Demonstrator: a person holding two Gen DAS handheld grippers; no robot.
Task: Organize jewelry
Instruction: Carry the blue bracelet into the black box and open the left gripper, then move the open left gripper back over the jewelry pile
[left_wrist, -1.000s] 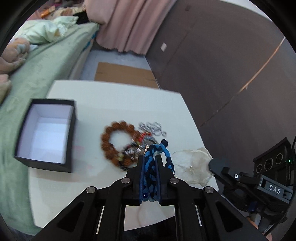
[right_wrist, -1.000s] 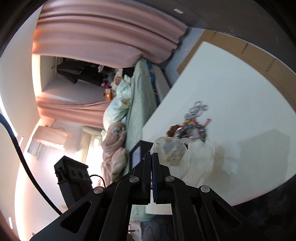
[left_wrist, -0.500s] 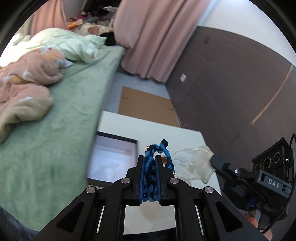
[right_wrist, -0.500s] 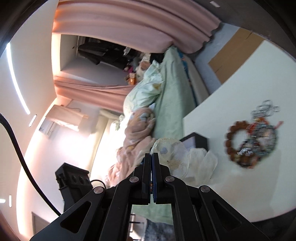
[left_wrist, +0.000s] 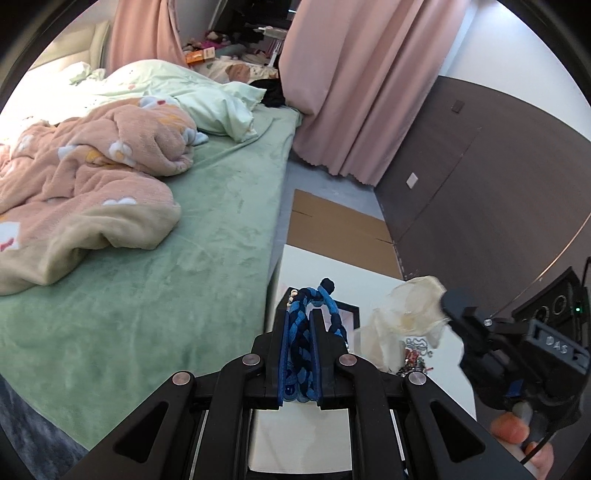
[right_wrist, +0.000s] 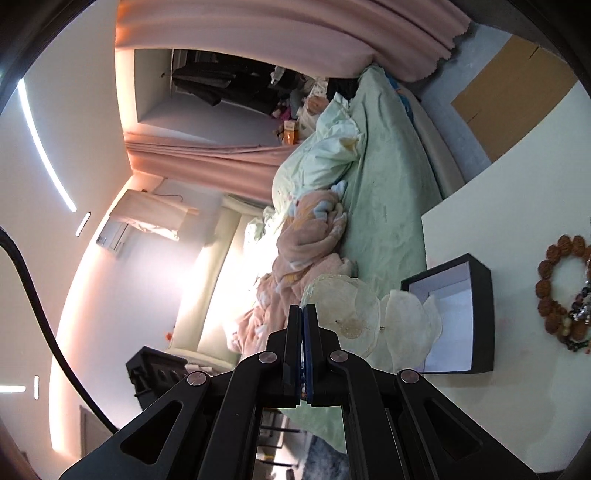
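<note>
My left gripper (left_wrist: 299, 314) is shut on a blue braided bracelet (left_wrist: 300, 347) and holds it raised over the black box (left_wrist: 349, 308), which its fingers mostly hide. My right gripper (right_wrist: 303, 312) is shut on a translucent shell ornament (right_wrist: 351, 317) of thin cream discs; it also shows in the left wrist view (left_wrist: 406, 306). The open black box (right_wrist: 480, 317) with a white inside sits on the white table (right_wrist: 517, 229). A brown wooden bead bracelet (right_wrist: 550, 291) lies beyond it, next to a tangle of silver and red jewelry (left_wrist: 415, 354).
A green bed (left_wrist: 166, 280) with a pink blanket (left_wrist: 92, 177) runs along the table's left edge. Pink curtains (left_wrist: 351, 85) and a dark wall (left_wrist: 480, 184) stand behind. Flat cardboard (left_wrist: 332, 225) lies on the floor past the table.
Both grippers have lifted and swung left toward the box, each holding its item. The left view now looks over the bed; the box has come into the right view.
</note>
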